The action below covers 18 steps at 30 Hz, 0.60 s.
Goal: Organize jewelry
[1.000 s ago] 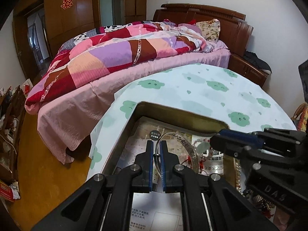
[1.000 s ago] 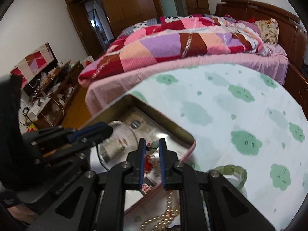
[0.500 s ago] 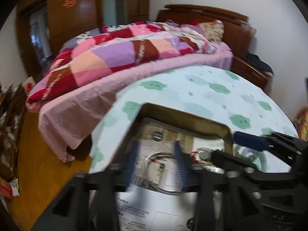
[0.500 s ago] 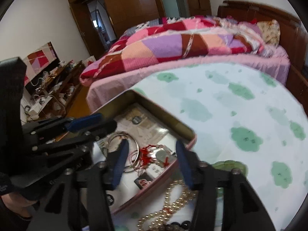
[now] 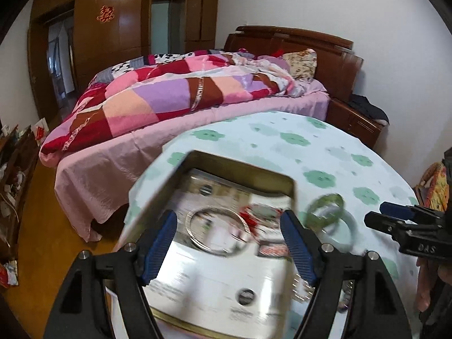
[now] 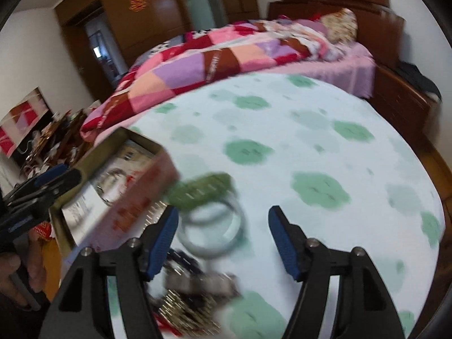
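Both tools spread wide, gripping nothing
My left tool (image 5: 228, 243) just released the silver bangle (image 5: 219, 231) in the tin (image 5: 240, 166); my right tool (image 6: 223, 238), jaws just opening, should straddle one pale bangle (image 6: 212, 236) rim squarely

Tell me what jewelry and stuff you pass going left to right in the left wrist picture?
Silver bangle in the tin box → red-tasselled charm → green bangle on the tablecloth → right gripper.

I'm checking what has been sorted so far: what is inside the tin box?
Inside the tin box: a silver bangle and a red-tasselled charm, lying on printed paper. Anything beneath the paper is hidden.
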{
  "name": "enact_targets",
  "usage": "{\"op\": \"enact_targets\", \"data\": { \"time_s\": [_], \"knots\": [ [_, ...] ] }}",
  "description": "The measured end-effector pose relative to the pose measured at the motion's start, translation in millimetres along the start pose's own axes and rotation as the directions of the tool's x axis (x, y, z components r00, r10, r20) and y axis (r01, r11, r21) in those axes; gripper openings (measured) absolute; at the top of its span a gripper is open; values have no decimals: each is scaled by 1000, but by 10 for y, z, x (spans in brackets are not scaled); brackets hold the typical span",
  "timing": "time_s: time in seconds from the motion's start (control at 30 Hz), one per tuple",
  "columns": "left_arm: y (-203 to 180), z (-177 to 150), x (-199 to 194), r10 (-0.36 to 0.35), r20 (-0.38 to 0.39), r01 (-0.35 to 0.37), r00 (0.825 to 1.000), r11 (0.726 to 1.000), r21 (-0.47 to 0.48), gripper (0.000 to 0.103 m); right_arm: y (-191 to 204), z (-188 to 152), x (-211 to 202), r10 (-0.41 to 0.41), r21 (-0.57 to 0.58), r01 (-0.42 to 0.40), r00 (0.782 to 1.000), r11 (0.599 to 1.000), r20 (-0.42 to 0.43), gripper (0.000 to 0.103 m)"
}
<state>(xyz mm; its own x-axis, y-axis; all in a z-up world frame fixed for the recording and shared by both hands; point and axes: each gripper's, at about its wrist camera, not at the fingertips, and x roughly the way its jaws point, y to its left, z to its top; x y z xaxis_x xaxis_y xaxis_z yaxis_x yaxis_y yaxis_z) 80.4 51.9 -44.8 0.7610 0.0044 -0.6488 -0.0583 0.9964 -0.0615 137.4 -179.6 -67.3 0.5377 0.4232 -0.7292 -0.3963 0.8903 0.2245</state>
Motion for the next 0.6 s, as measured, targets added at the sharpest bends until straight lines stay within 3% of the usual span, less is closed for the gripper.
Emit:
{"op": "enact_targets", "data": {
  "time_s": [0.2, 0.43, 0.6],
  "knots": [
    [-278, -181, -162, -13, 0, 13, 1000, 999, 36, 75, -128, -253, -151, -5, 12, 6, 1000, 1000, -7, 70],
    [-543, -400, -291, -30, -21, 31, 999, 997, 69, 75, -16, -462, -188, -14, -63, 12, 1000, 998, -28, 69],
    [-790, -545, -204, -45, -75, 55, 996, 990, 134, 53, 83, -582, -175, -36, -142, 31, 999, 989, -29, 62]
  ]
}}
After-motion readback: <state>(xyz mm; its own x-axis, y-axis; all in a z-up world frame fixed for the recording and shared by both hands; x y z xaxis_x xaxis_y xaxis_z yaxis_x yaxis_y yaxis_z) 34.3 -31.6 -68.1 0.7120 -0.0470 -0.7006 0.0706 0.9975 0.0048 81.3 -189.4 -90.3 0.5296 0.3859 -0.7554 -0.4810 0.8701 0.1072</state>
